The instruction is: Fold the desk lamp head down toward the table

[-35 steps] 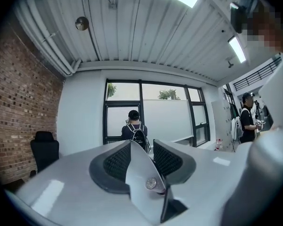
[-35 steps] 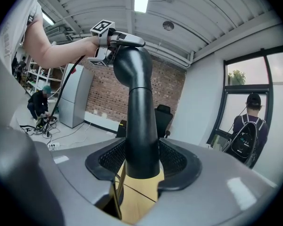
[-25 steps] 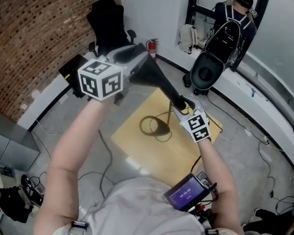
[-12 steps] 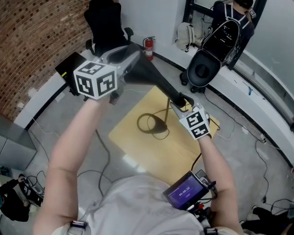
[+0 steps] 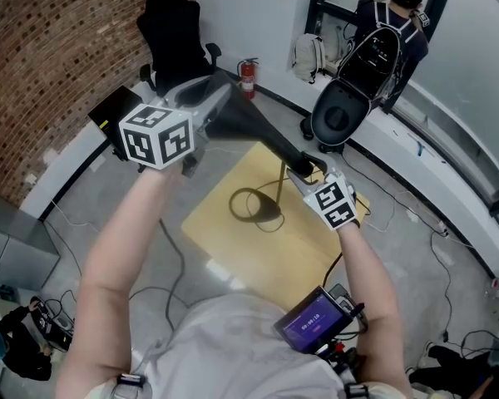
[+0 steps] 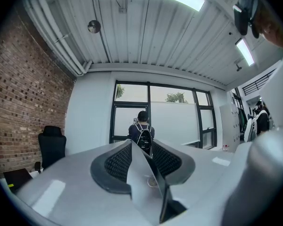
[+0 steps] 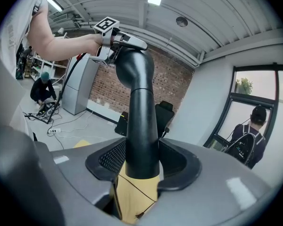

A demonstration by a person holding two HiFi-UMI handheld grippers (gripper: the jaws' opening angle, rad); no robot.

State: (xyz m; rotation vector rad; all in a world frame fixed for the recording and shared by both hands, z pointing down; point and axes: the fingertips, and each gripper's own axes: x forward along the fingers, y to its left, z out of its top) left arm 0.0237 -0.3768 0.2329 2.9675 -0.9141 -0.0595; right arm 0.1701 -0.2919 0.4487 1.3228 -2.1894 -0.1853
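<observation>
2 grippers share the lamp head (image 5: 254, 130), held well above the table (image 5: 233, 239): the left gripper (image 5: 206, 106) pinches its wide end, the right gripper (image 5: 306, 173) clamps its narrow neck, and the long axis slopes down between them toward the right gripper.

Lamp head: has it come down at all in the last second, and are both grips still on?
Hardly anything. The left gripper nudged the lamp head a touch; no visible fold yet. It stays clamped on the rim, the right gripper on the neck; base and table unmoved.
</observation>
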